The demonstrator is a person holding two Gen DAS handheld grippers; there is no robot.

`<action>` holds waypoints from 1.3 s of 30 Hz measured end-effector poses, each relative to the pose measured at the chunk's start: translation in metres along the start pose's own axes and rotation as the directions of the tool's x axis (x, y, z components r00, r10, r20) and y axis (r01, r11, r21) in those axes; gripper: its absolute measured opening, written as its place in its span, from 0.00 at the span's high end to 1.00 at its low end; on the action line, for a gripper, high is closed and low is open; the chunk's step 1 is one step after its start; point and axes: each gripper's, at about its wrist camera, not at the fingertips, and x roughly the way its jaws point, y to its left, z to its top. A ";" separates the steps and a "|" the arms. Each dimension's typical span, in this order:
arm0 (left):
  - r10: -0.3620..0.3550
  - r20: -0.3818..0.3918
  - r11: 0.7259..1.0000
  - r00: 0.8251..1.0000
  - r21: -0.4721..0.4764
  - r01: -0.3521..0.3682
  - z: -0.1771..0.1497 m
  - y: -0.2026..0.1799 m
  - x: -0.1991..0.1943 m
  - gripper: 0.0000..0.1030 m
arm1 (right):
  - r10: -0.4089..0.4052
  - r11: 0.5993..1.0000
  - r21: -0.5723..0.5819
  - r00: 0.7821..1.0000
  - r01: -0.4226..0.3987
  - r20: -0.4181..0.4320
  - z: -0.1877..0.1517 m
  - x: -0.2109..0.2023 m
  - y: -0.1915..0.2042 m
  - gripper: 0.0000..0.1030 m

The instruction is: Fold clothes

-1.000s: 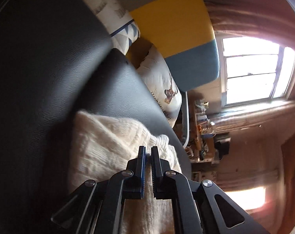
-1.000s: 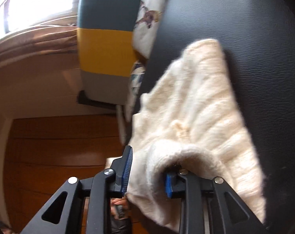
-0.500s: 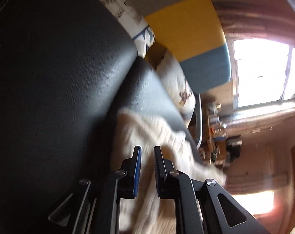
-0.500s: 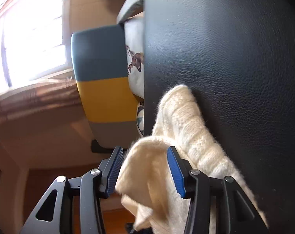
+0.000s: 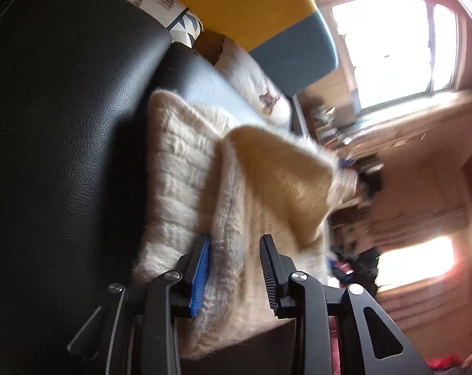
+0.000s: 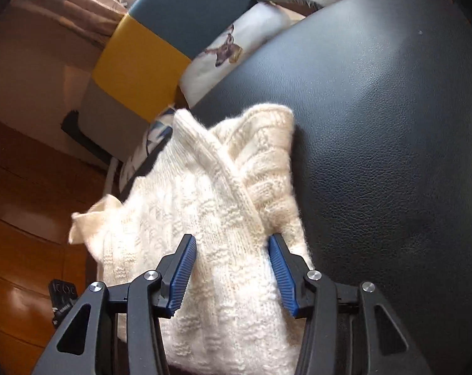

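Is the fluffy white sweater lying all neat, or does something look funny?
Not quite neat. One end of the cream cable-knit sweater flops off the edge of the black leather seat, sticking out in mid-air above the wooden floor.

Black leather sofa seat (image 6: pixel 376 131) bearing a white deer-print cushion (image 6: pixel 226 53) and a blue-patterned cushion (image 5: pixel 186 28), backed by a yellow, teal and grey panelled chair (image 6: pixel 148 59); bright sunlit window (image 5: pixel 392 50); brown curtain (image 6: pixel 67 9); polished wood floor (image 6: pixel 23 218).
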 end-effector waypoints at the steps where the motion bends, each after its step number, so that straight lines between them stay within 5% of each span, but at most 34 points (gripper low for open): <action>1: 0.014 -0.013 1.000 1.000 0.013 -0.013 -0.002 -0.002 0.003 0.70 | 0.006 1.000 -0.012 1.000 -0.006 -0.008 -0.002 -0.002 -0.001 0.52; 6: 0.072 -0.045 0.996 0.996 0.060 -0.070 -0.014 -0.008 0.003 0.84 | -0.032 0.993 -0.117 0.994 0.020 -0.101 -0.019 -0.008 0.007 0.57; 10: 0.061 -0.045 0.997 0.997 0.049 -0.059 -0.029 -0.004 -0.005 0.87 | -0.095 0.978 -0.200 0.981 0.060 -0.167 -0.047 -0.025 0.013 0.58; 19: 0.059 -0.024 0.998 0.998 0.029 -0.058 -0.126 0.008 -0.058 0.87 | -0.219 0.936 -0.320 0.957 0.149 -0.192 -0.107 -0.076 0.020 0.55; 22: 0.065 0.046 0.996 0.997 0.059 -0.067 -0.124 -0.003 -0.076 0.85 | -0.228 0.925 -0.339 0.965 0.173 -0.130 -0.093 -0.078 0.033 0.53; 26: 0.066 0.145 0.985 0.987 0.151 -0.088 -0.095 -0.029 -0.082 0.70 | -0.245 0.910 -0.367 0.964 0.194 -0.098 -0.065 -0.053 0.045 0.51; 32: 0.155 0.097 0.961 0.983 0.216 -0.173 -0.056 -0.041 -0.039 0.67 | -0.270 0.884 -0.408 0.962 0.227 -0.051 -0.023 -0.016 0.063 0.51; 36: 0.187 0.081 0.950 0.979 0.239 -0.202 -0.046 -0.043 -0.030 0.66 | -0.328 0.863 -0.452 0.931 0.226 -0.161 -0.013 0.035 0.064 0.52; 39: 0.192 0.059 0.945 0.980 0.258 -0.201 -0.042 -0.044 -0.026 0.61 | -0.351 0.824 -0.515 0.926 0.235 -0.140 -0.024 0.035 0.073 0.73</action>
